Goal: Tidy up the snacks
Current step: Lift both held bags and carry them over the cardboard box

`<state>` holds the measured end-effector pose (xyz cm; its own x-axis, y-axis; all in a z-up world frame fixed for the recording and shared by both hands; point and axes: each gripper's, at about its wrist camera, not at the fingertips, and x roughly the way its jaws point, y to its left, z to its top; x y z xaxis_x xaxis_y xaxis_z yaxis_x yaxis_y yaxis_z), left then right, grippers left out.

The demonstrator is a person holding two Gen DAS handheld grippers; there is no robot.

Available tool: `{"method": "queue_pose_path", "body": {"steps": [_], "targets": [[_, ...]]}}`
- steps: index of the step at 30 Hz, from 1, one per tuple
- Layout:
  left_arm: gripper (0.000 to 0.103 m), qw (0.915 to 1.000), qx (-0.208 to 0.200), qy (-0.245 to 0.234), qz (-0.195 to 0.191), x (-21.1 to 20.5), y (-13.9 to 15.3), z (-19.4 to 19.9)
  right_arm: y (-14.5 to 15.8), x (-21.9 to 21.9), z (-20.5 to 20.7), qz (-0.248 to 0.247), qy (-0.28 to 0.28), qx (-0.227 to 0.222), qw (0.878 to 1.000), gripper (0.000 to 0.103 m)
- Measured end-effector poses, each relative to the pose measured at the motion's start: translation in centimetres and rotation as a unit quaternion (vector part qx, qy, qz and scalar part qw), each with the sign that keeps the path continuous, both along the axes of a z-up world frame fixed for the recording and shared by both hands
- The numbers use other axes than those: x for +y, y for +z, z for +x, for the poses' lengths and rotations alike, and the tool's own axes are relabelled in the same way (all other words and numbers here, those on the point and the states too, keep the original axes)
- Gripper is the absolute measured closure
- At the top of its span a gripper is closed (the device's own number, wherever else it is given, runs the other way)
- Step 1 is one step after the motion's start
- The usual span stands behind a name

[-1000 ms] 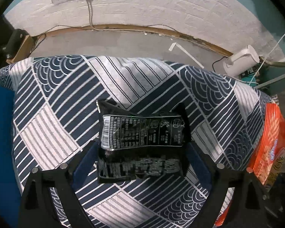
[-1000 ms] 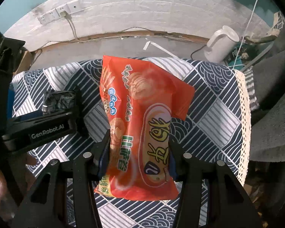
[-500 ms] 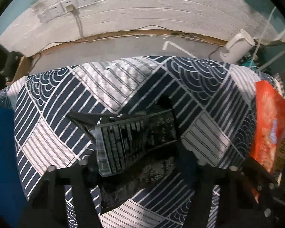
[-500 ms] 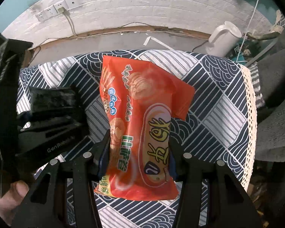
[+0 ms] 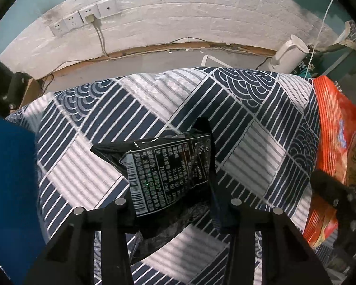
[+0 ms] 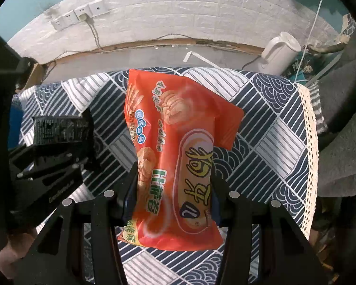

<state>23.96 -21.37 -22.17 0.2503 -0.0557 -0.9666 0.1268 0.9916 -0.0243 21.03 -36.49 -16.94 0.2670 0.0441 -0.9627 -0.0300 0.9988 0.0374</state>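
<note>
A black packet [image 5: 168, 166] with white print and an orange bag [image 6: 178, 156] hang over a navy-and-white cloth [image 5: 249, 128] of stripes and wave arcs.

Your two wrist cameras both looked steeply down, from close above, onto the navy-and-white patterned tablecloth [image 5: 249, 109], facing the white brick-textured wall [image 5: 201, 14] beyond its far edge. Both views shared that cloth, the wall and the white electric kettle [image 6: 277, 52] near its right corner.
</note>
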Motion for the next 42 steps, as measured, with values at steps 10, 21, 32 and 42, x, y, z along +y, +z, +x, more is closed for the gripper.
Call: {"method": "queue_pose_path", "body": {"steps": [10,21,32,42], "targets": [[0.059,0.9995,-0.029,-0.011,-0.001,2.4,3.8,-3.6,2.5,2.3,-2.8,0.003,0.016,-0.021,1.000,0.054],[0.059,0.9974,-0.067,-0.025,-0.006,5.5,8.3,-7.1,6.4,5.4,-5.6,0.013,0.039,-0.050,0.998,0.054],[0.059,0.9938,-0.106,-0.032,-0.003,9.1,11.4,-10.5,9.5,8.5,-7.7,0.016,0.065,-0.083,0.994,0.054],[0.059,0.9899,-0.140,-0.015,-0.014,13.5,14.0,-13.3,11.6,12.1,-8.6,0.039,0.097,-0.101,0.989,0.054]]}}
